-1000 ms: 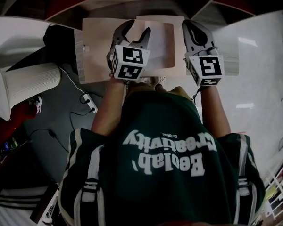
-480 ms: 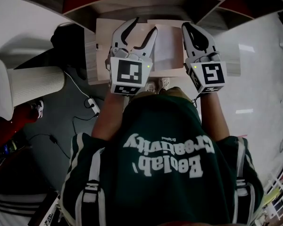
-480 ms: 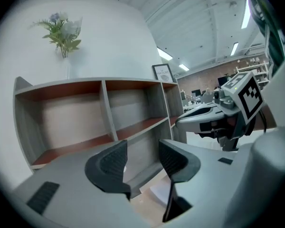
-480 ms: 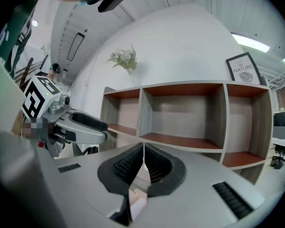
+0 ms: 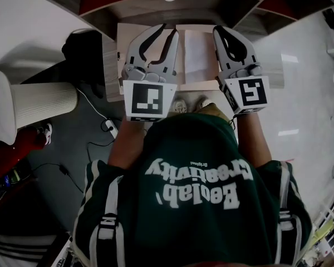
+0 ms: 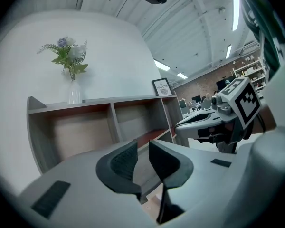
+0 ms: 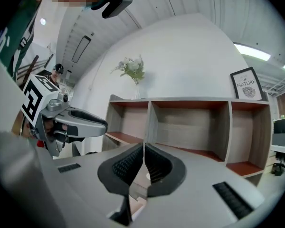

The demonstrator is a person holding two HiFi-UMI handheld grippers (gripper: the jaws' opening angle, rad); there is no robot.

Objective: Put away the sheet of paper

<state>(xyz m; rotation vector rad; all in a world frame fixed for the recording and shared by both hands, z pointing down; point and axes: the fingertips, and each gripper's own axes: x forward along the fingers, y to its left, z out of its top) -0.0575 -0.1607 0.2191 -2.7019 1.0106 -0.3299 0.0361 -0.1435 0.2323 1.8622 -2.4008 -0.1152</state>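
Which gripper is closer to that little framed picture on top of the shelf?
Right. The framed picture stands at the right end of the shelf, up and right of the right gripper; the left gripper is further left, toward the vase end.

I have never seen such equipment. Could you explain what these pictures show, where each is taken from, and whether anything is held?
There is no robot: a person holds a two-jaw hand tool in each hand. The head view comes from a camera on the person's head, looking down on the left gripper and the right gripper. The other two views come from cameras on the grippers, looking along their jaws toward a shelf unit. Below the grippers stands a small table; the sheet of paper appears to lie on it. The left gripper's jaws have just been closing; they stand slightly apart with nothing between them. The right gripper's jaws are together, apparently holding nothing.
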